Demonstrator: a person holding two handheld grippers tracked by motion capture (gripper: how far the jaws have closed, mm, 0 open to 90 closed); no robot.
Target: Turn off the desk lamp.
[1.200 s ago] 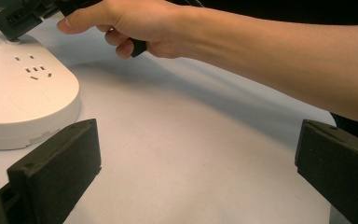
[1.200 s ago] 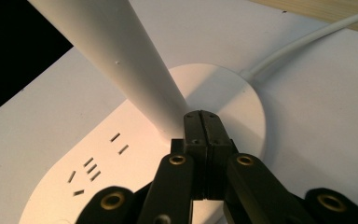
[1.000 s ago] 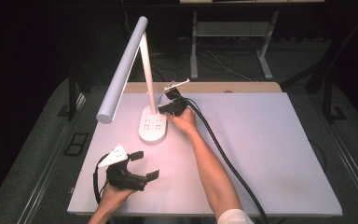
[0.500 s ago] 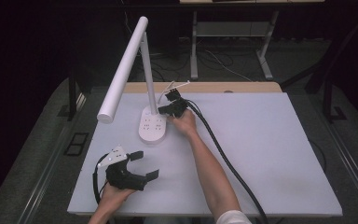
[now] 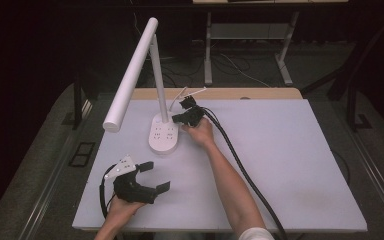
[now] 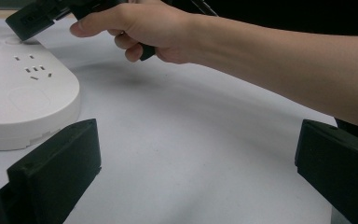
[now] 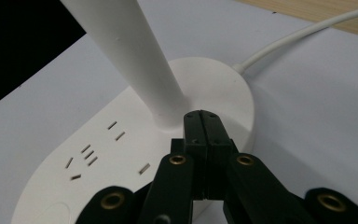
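Lamp (image 5: 164, 135) stands at the table's (image 5: 290, 165) eleven o'clock, its white base carrying sockets. Right gripper (image 7: 204, 122), jaws pressed together on nothing, sits at the stem's foot; left gripper (image 5: 152, 176) rests wide open at seven o'clock.

**White desk lamp at the closed jaws**

The desk lamp (image 5: 156, 75) stands upright on the tabletop (image 5: 290, 150) — a white oval base (image 7: 135, 154) with socket slots, a slanted stem (image 7: 130, 56) and a long tube head (image 5: 130, 75) tilted down. The right gripper (image 7: 202, 119), jaws pressed together, tips at the stem's foot — slots left of them, the white cord (image 7: 303, 32) beyond.
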